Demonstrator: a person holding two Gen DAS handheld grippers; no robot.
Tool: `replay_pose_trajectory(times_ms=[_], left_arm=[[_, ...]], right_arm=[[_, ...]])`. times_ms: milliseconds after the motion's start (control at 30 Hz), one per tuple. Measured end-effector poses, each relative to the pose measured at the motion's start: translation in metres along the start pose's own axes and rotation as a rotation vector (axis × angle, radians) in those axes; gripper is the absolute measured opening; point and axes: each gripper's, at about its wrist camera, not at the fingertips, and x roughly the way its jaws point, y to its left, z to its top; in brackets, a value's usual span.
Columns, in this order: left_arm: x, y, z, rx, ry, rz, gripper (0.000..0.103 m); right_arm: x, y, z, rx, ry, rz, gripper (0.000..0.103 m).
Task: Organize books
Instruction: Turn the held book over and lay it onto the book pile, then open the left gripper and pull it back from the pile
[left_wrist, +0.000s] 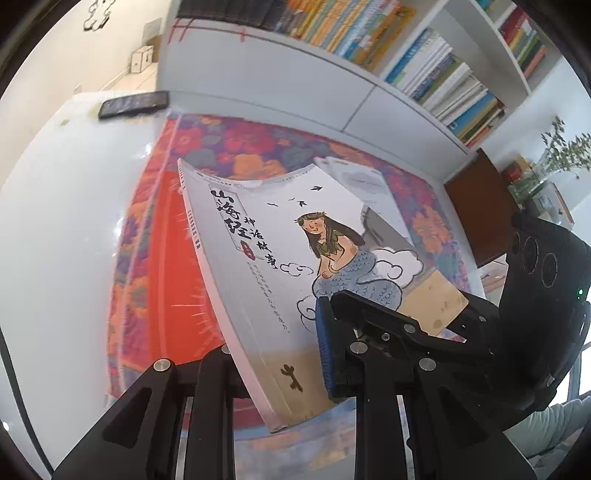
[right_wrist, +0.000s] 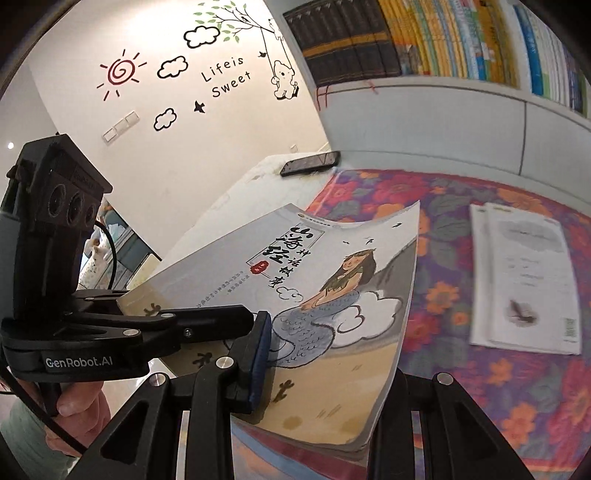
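While the mermaid book hangs tilted in mid-air over the flowered cloth, filling the middle of both views, I'd say we're in the carry step: picked up, not yet put anywhere. Both grippers are clamped on it, the left gripper on its lower edge at the bottom of the left view and the right gripper the same in the right view, both angled downward. Next it probably needs swinging toward the bookshelf at upper right or onto the white booklets at right, with both hands moving together or the cover bends more.
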Motion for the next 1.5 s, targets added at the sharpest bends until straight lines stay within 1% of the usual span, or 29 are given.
replay_pose_trajectory(times_ms=[133,233,300,400,500,567,700,733,867,933,1067,1133,1267,1367,1500], left_arm=[[0.009,0.014,0.000,-0.015,0.014,-0.014,0.020],[0.015,0.033,0.001,-0.062,0.019,-0.015,0.031],[0.020,0.050,0.001,-0.113,0.021,-0.019,0.031],[0.026,0.071,-0.002,-0.185,0.029,-0.013,0.031],[0.035,0.088,-0.010,-0.241,0.053,0.008,0.029],[0.033,0.094,-0.015,-0.265,0.036,-0.017,0.029],[0.031,0.095,-0.018,-0.271,0.028,-0.013,0.029],[0.030,0.094,-0.018,-0.270,0.028,-0.010,0.029],[0.030,0.093,-0.019,-0.271,0.027,-0.005,0.029],[0.029,0.094,-0.019,-0.280,0.023,-0.007,0.031],[0.025,0.095,-0.022,-0.298,0.016,0.003,0.031],[0.023,0.096,-0.024,-0.303,0.016,0.004,0.031],[0.022,0.101,-0.024,-0.325,0.015,-0.005,0.031],[0.023,0.099,-0.021,-0.321,0.014,0.001,0.031],[0.023,0.099,-0.019,-0.317,0.015,0.021,0.031]], right_arm=[[0.016,0.011,-0.001,0.021,0.014,-0.017,0.031],[0.023,0.014,-0.003,0.036,0.018,-0.039,0.031],[0.028,0.014,-0.003,0.050,0.021,-0.046,0.031],[0.039,0.013,-0.006,0.068,0.049,-0.059,0.031],[0.053,0.008,-0.009,0.099,0.094,-0.047,0.031],[0.058,0.007,-0.013,0.108,0.114,-0.052,0.031],[0.068,0.006,-0.021,0.113,0.156,-0.042,0.033],[0.068,0.007,-0.021,0.108,0.154,-0.040,0.033],[0.069,0.010,-0.022,0.065,0.167,-0.042,0.033],[0.070,0.010,-0.021,0.056,0.180,-0.030,0.034],[0.076,0.018,-0.016,-0.023,0.233,-0.023,0.034],[0.077,0.018,-0.015,-0.034,0.253,-0.015,0.034],[0.076,0.018,-0.015,-0.016,0.295,0.021,0.044],[0.074,0.019,-0.017,-0.008,0.313,0.023,0.045],[0.070,0.022,-0.020,-0.018,0.349,0.025,0.050]])
